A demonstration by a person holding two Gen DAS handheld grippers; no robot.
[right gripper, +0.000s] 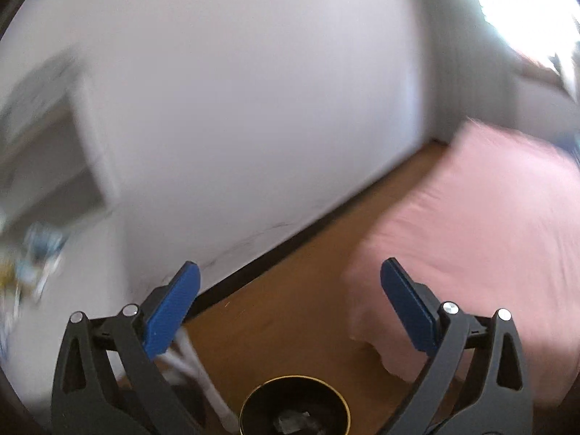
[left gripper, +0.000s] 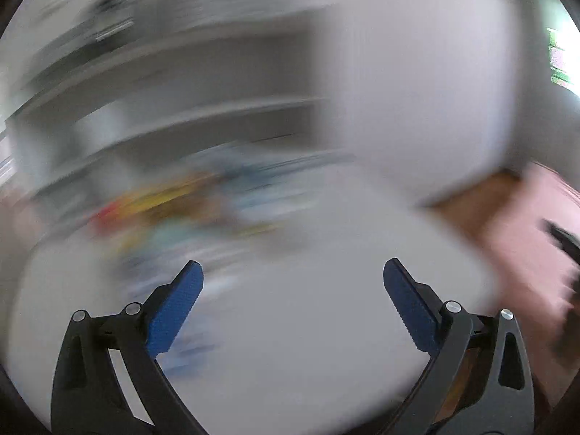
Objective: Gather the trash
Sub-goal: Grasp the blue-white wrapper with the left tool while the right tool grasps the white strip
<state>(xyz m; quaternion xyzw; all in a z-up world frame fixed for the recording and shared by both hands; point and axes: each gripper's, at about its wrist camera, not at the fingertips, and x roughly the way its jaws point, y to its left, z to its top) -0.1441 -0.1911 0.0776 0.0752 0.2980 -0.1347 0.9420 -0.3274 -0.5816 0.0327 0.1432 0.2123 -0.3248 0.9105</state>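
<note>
Between the blue pads of the left gripper point(left gripper: 293, 266), jaws spread and empty, lies bare white table point(left gripper: 308, 308); beyond and to the left of its fingers sits a blurred litter of colourful trash point(left gripper: 174, 210), long axis unreadable. Right gripper point(right gripper: 289, 266): likewise spread, holding nothing, above a wooden floor point(right gripper: 290, 290), with a dark gold-rimmed bin point(right gripper: 294, 411) just below it, crumpled scraps inside, a pink bed point(right gripper: 471, 235) to its right. Judgement: the left gripper is the nearer to the trash, the right to the bin.
</note>
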